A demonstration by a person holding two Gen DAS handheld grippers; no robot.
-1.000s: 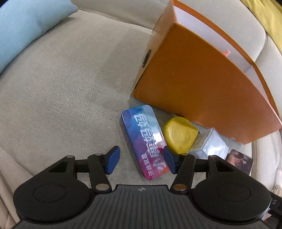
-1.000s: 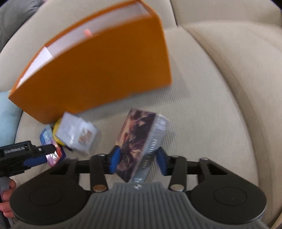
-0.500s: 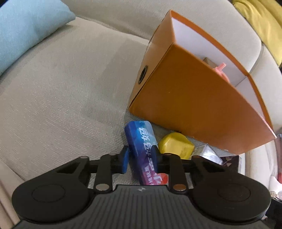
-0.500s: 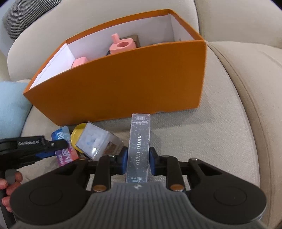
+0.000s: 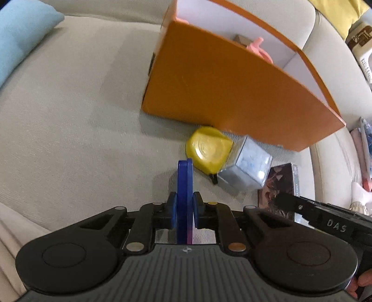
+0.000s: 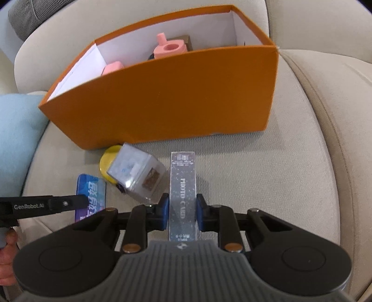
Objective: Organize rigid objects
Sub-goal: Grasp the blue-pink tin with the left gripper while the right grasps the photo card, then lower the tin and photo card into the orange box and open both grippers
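My left gripper is shut on a flat blue tin, held edge-on above the sofa seat; its printed face shows in the right wrist view. My right gripper is shut on a glittery silver photo card box, held edge-up. An open orange box with white inner walls stands ahead and holds pink pieces. A yellow round case and a clear cube lie at its foot.
The sofa seat is beige fabric, with a light blue cushion to the left. The sofa back rises behind the orange box. A yellow cloth lies at the far right.
My left gripper closed on the blue tin and lifted it edge-on. My right gripper turned the photo card box upright and rose so the orange box's inside shows.
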